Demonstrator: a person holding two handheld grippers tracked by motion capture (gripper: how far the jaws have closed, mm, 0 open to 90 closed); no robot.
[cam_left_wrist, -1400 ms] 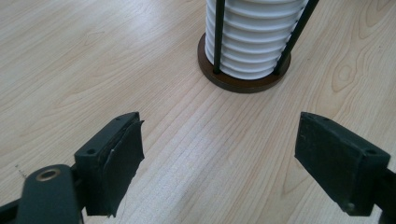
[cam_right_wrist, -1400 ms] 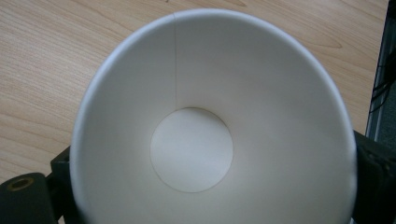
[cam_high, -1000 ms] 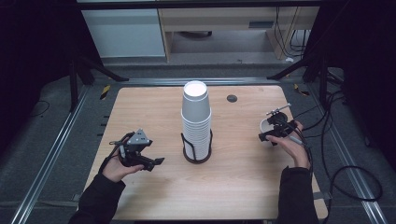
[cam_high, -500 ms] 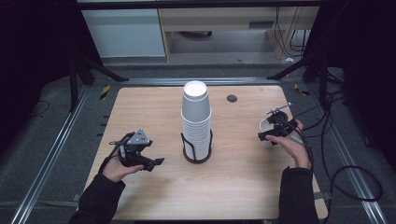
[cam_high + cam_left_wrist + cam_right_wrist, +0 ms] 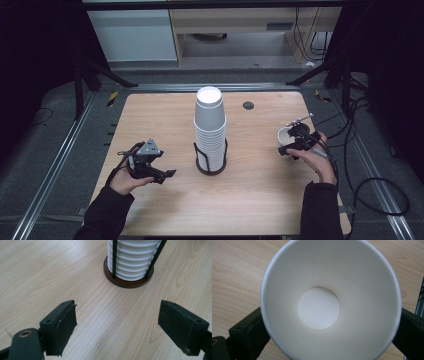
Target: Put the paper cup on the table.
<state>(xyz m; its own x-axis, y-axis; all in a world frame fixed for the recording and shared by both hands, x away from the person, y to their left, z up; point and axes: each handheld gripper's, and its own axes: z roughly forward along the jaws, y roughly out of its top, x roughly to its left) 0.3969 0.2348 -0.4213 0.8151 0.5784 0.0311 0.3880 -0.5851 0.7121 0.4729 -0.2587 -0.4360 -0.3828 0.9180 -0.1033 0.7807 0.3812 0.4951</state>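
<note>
At the right of the frame, the right tongs (image 5: 290, 148) pinch a white paper cup (image 5: 329, 302); the left tongs (image 5: 117, 327) are spread wide over the wooden worktop (image 5: 150, 115).

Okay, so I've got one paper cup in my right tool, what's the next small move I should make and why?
Probably lower the paper cup onto the bare table by your right side and open the right tool. Its jaws sit on either side of the cup, which is empty and mouth up at the table's right edge, away from the cup stack. The left tool waits open near the stack holder.
</note>
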